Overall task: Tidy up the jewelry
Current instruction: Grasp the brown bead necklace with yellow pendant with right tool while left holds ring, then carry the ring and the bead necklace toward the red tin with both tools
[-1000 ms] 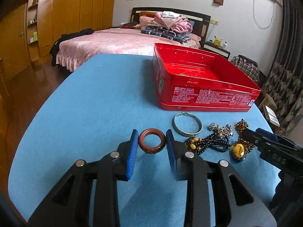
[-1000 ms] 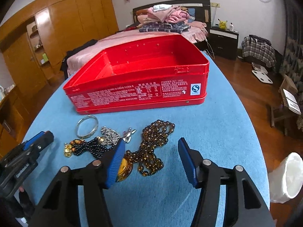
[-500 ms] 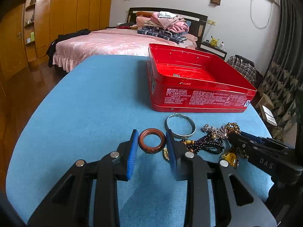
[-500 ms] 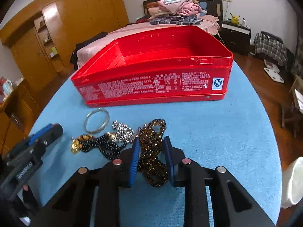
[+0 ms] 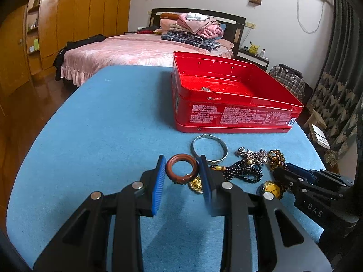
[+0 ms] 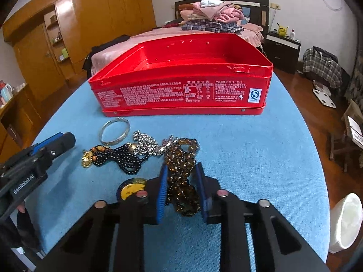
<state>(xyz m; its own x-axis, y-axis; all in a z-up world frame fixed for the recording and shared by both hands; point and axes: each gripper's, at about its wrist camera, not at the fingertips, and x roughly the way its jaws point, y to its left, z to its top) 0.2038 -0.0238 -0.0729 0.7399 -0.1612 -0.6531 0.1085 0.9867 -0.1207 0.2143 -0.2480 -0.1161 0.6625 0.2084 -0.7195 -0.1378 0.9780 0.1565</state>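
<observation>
Red tin (image 6: 181,90) nearer, rim unobstructed.

Tin (image 6: 181,90) at the table's (image 6: 261,147) far side, bangle (image 6: 114,131) and bead strands (image 6: 127,156) before it.

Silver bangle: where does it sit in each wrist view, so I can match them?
Left wrist view: silver bangle lies centre-right, just past the left tool's right fingertip, in front of the red tin.
Right wrist view: silver bangle lies left of centre, near the tin's left front corner.
Shared landmark: the red tin on the blue table.
</observation>
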